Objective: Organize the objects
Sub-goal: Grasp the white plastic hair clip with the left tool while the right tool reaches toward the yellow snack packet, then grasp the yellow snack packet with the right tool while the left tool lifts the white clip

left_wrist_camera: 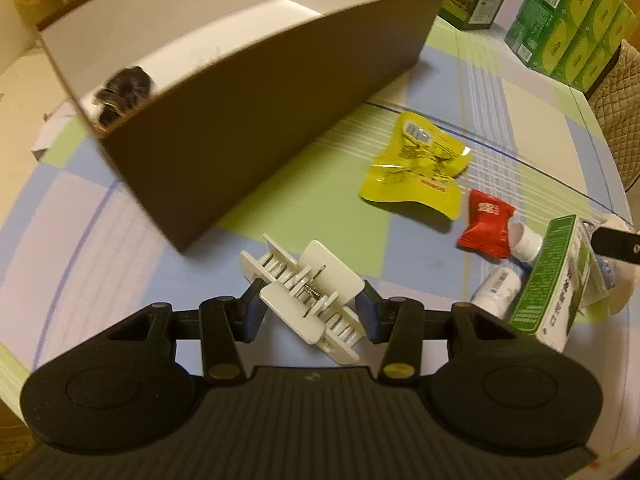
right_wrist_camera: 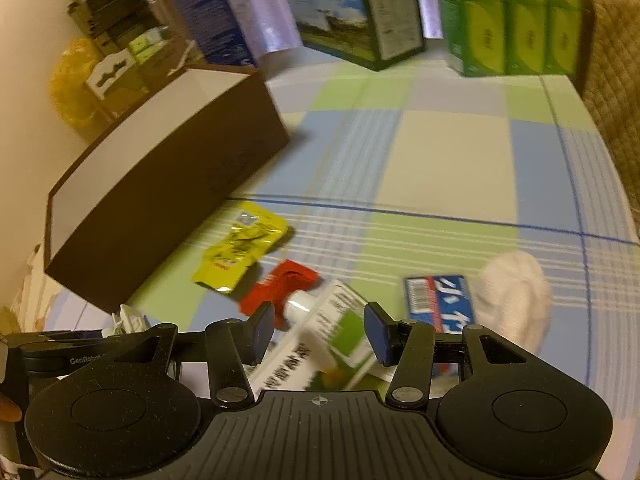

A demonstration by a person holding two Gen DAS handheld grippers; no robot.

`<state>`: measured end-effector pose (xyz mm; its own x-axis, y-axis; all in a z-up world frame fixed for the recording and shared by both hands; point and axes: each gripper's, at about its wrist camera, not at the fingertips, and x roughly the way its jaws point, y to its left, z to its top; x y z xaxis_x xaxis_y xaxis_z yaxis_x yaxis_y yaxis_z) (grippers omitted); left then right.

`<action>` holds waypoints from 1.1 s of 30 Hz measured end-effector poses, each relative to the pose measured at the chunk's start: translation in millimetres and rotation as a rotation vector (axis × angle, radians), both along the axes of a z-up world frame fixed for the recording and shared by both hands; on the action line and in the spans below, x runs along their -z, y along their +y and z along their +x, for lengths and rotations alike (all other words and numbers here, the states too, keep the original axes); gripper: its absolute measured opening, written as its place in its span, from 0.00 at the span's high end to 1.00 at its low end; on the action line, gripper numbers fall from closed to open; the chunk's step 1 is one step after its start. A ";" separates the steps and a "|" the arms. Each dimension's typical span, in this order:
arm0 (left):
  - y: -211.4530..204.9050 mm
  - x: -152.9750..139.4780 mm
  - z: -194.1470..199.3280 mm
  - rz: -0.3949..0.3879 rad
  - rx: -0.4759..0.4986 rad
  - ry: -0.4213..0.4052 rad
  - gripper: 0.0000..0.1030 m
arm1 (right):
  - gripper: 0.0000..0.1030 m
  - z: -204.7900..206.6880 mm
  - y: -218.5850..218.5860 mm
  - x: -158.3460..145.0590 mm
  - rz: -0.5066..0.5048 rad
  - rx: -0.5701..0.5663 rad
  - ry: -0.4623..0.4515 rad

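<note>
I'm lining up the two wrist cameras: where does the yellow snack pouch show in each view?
Left wrist view: the yellow snack pouch lies right of centre on the tablecloth, right of the brown box.
Right wrist view: the yellow snack pouch lies left of centre, right of the brown box's long side.
Shared landmark: the red packet beside the pouch.

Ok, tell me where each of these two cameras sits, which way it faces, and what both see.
Left wrist: behind the left gripper, looking forward at the white hair clip between its fingers.
Right wrist: behind the right gripper, looking forward over a green and white carton; a fingertip shows far left.
Both see the brown box, yellow pouch and red packet.
</note>
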<state>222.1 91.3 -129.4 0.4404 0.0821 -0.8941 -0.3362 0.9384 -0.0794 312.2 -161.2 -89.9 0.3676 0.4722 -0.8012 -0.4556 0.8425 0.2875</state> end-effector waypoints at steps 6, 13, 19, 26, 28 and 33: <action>15.8 -5.1 -22.1 0.028 -0.042 -0.004 0.58 | 0.55 -3.2 29.3 1.8 0.052 -0.085 -0.020; 52.2 -9.3 -52.3 0.058 -0.136 0.001 0.58 | 0.55 7.8 64.0 19.7 0.172 -0.089 0.058; 92.4 -17.7 -70.5 0.086 -0.216 -0.001 0.58 | 0.55 32.3 76.9 46.9 0.234 0.053 0.202; 128.8 -26.5 -77.6 0.103 -0.250 -0.009 0.58 | 0.55 45.9 84.4 72.9 0.249 0.218 0.352; 135.4 -28.3 -76.5 0.103 -0.244 -0.014 0.58 | 0.55 48.3 86.9 78.4 0.261 0.263 0.374; 148.5 -31.2 -72.6 0.098 -0.212 -0.026 0.58 | 0.84 52.5 86.6 84.0 0.326 0.364 0.382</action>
